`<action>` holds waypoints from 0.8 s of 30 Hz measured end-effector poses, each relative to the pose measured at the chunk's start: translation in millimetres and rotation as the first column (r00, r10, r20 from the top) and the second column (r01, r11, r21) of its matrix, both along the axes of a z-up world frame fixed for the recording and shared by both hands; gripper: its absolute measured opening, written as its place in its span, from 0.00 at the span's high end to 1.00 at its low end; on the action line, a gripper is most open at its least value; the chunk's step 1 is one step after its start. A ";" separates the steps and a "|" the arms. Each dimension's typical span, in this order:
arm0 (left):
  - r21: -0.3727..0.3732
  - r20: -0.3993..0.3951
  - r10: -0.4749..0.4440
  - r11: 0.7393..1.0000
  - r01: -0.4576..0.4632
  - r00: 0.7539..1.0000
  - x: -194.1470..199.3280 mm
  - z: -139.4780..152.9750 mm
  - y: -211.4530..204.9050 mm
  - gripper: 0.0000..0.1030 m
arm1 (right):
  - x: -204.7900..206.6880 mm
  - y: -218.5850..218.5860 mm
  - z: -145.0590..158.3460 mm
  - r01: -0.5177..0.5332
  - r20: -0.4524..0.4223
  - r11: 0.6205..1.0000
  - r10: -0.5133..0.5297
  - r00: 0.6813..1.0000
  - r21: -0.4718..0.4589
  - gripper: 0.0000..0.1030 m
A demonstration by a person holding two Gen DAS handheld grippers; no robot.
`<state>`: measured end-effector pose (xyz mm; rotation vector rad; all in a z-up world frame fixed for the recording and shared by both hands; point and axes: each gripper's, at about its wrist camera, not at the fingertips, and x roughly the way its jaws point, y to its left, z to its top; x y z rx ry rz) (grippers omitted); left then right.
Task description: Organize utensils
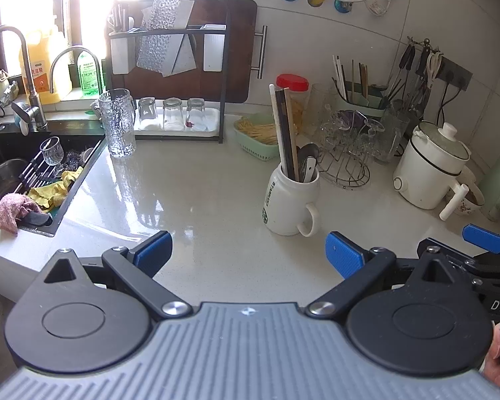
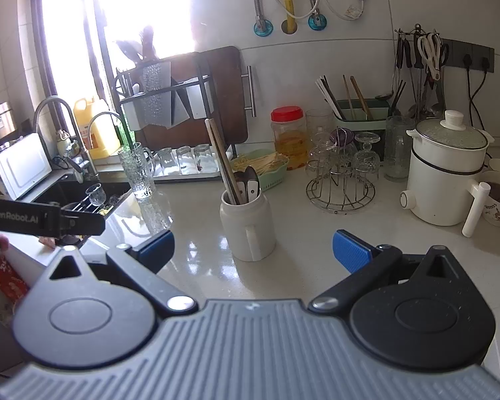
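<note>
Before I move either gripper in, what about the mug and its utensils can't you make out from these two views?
- White mug: its inside is hidden by its own wall in both views.
- Chopsticks: lower ends are sunk in the mug, so I can't count them.
- Dark-handled utensils: working ends are buried; type unclear.
- Window area: blown out by glare.
- Green utensil holder: partly blocked by glasses.

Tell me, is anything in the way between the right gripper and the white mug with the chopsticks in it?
Nothing visible is. The right gripper is open and empty, and the white mug stands just ahead of it, with only bare countertop between them. The wire glass rack sits off to the right.
</note>
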<state>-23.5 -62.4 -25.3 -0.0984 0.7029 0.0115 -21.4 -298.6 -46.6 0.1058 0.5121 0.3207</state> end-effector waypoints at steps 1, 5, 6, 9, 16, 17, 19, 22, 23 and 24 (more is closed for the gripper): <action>0.000 -0.001 0.001 1.000 -0.001 1.000 0.1 -0.3 0.3 0.03 | 0.1 0.0 -0.2 0.001 0.000 1.000 -0.001 1.000 0.000 0.00; 0.002 0.004 0.000 1.000 0.000 1.000 -0.1 0.6 0.3 0.03 | 0.1 -0.1 -0.4 0.000 0.001 1.000 0.000 1.000 0.000 0.00; 0.004 0.004 0.000 1.000 0.000 1.000 0.2 0.7 0.5 0.03 | 0.1 -0.1 -0.6 0.000 0.001 1.000 0.000 1.000 0.000 0.00; 0.006 0.005 -0.004 1.000 0.004 1.000 0.0 0.6 0.1 0.03 | -0.1 0.2 -0.7 0.001 -0.001 1.000 -0.001 1.000 -0.001 0.00; 0.008 0.004 -0.009 1.000 0.009 1.000 -0.5 -0.2 -1.5 0.03 | 0.2 0.2 -0.9 0.001 -0.005 1.000 -0.001 1.000 0.001 0.00; 0.009 0.005 -0.008 1.000 0.008 1.000 -0.5 -0.2 -1.5 0.03 | 0.1 0.2 -0.9 0.001 -0.005 1.000 -0.001 1.000 0.001 0.00; 0.010 0.004 -0.009 1.000 0.009 1.000 -0.6 -0.2 -1.8 0.03 | 0.2 0.2 -0.9 0.001 -0.005 1.000 -0.001 1.000 0.001 0.00; 0.013 0.005 -0.009 1.000 0.009 1.000 -0.8 -0.3 -1.8 0.03 | -0.1 0.4 -1.1 0.000 -0.005 1.000 0.000 1.000 0.003 0.00; 0.013 0.005 -0.010 1.000 0.010 1.000 -0.9 -0.5 -1.5 0.03 | -0.1 0.3 -1.1 0.000 -0.005 1.000 0.000 1.000 0.002 0.00; 0.012 0.004 -0.009 1.000 0.009 1.000 -1.1 -0.6 -1.6 0.03 | -0.1 0.3 -1.1 0.000 -0.005 1.000 0.000 1.000 0.002 0.00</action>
